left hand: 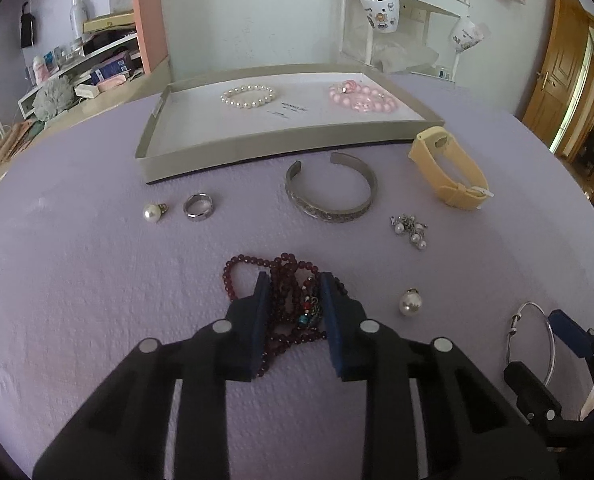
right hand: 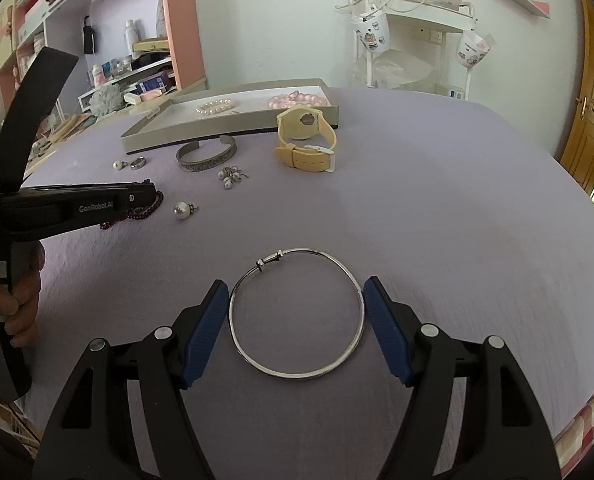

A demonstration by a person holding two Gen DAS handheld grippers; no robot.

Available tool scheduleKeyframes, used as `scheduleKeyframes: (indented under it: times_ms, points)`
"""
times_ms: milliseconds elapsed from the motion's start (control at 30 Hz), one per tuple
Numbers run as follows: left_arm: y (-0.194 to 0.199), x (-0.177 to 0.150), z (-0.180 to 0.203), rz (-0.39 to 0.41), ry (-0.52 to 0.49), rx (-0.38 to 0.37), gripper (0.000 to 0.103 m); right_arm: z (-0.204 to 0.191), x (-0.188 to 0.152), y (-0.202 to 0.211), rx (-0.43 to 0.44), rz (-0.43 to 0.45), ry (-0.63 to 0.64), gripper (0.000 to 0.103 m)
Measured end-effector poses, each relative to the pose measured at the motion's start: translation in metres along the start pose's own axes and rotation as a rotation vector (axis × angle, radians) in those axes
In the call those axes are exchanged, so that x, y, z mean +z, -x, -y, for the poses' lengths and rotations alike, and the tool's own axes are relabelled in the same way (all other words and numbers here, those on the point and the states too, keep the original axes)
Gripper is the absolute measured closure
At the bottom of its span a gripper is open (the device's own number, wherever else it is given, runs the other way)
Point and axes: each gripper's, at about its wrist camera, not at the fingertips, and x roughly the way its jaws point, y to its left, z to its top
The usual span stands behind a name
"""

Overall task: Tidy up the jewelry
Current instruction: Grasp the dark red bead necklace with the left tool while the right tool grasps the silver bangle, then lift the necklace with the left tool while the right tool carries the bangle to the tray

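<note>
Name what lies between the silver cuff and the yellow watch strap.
Bare purple cloth separates the silver cuff from the yellow watch strap in both wrist views.

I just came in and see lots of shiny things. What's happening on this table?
A person is sorting jewelry into a tray using two hand-held grippers. The left gripper is closed on a dark red bead necklace. The right gripper sits open around a thin silver bangle. A pearl bracelet and pink beads are already inside.
</note>
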Motion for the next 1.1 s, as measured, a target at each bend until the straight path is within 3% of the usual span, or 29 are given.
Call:
scheduleKeyframes:
  times_ms: [200, 233, 300, 333, 667, 1100]
  points:
    - [0.000, -0.001, 0.006, -0.006, -0.018, 0.011, 0.062, 0.000, 0.000, 0.000, 0.000, 0.000, 0.004, 0.032]
    - [0.000, 0.000, 0.006, -0.006, -0.013, 0.009, 0.063, 0.000, 0.000, 0.000, -0.001, 0.000, 0.005, 0.032]
    - [0.001, 0.000, 0.002, -0.001, 0.004, 0.007, 0.085, 0.000, 0.000, 0.000, -0.001, 0.000, 0.006, 0.032]
    - [0.001, 0.001, -0.001, 0.000, 0.013, -0.004, 0.091, 0.000, 0.000, 0.000, -0.001, 0.000, 0.006, 0.032]
    - [0.030, -0.004, -0.019, 0.046, 0.058, -0.053, 0.093, 0.002, 0.006, 0.007, 0.013, 0.029, -0.008, 0.032]
    - [0.082, 0.027, -0.035, 0.174, 0.081, -0.067, 0.094, 0.000, 0.030, 0.020, 0.024, 0.104, -0.011, 0.032]
